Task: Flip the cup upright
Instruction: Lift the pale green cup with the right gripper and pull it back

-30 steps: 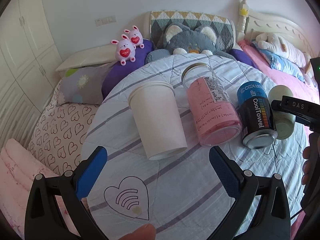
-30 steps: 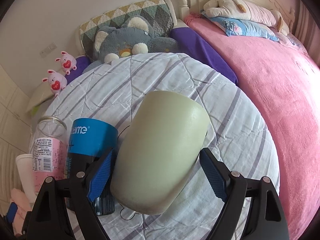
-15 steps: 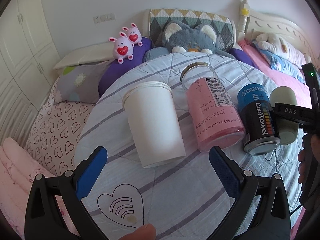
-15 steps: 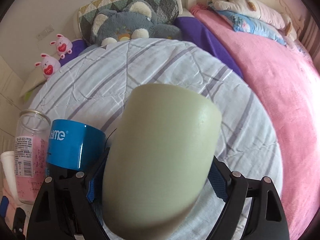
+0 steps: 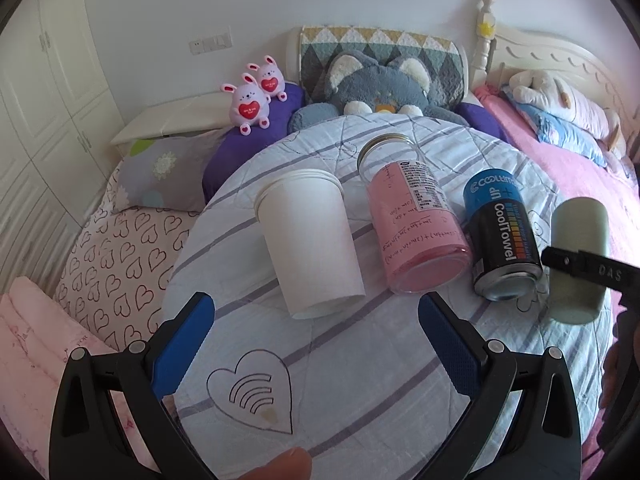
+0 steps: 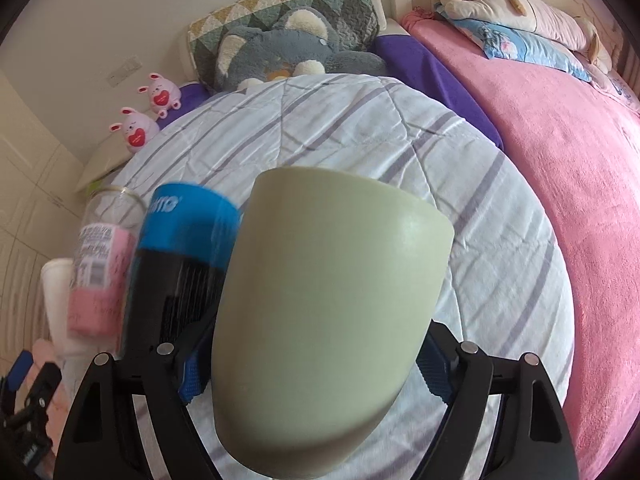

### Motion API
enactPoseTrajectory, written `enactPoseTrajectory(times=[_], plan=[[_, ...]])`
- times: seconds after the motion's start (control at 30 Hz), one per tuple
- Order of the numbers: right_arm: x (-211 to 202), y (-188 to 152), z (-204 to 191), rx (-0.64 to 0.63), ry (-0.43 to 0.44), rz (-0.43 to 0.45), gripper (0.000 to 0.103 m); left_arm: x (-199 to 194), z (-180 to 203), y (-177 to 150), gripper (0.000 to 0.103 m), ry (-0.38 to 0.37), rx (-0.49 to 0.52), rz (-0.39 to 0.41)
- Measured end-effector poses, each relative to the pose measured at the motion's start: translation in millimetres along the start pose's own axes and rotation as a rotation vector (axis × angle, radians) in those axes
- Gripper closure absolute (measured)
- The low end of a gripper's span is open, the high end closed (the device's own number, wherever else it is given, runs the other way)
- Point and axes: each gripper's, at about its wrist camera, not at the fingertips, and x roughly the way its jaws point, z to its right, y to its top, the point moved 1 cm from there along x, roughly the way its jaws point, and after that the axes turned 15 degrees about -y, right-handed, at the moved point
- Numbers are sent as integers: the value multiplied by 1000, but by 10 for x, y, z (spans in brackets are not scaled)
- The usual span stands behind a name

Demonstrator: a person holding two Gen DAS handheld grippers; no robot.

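right claw (image 6: pixel 314 360) clamping green cup (image 6: pixel 328 312)

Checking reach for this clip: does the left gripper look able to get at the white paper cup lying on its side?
Probably yes: the left gripper is open, and the white paper cup lies just ahead with only bare quilt between.

1. Setting: a home bedroom.
2. Evidence: white carved headboard (image 5: pixel 560 54) with a turned post; pink bedspread (image 6: pixel 560 168); pillows, one with a heart print (image 5: pixel 120 264).
3. Plush toys: grey cat (image 5: pixel 376 84), two pink bunnies (image 5: pixel 256 100).
4. White panelled wardrobe doors (image 5: pixel 44 92); wall switch plate (image 5: pixel 211 43).
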Motion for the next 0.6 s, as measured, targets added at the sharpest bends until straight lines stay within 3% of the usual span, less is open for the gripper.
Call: enactPoseTrajectory(times=[0.2,0.33,0.6], plan=[[-408,-376,-31,-44,84,-5,19,-260,14,-119,0,18,-8,21],[-663,-708,-289,-118,154,-12,19,-444,-19,-255,0,36,-19,31],[-676,-1210,-748,-226,212,-51,19,-743,-117,-535,0,79,-42,31]])
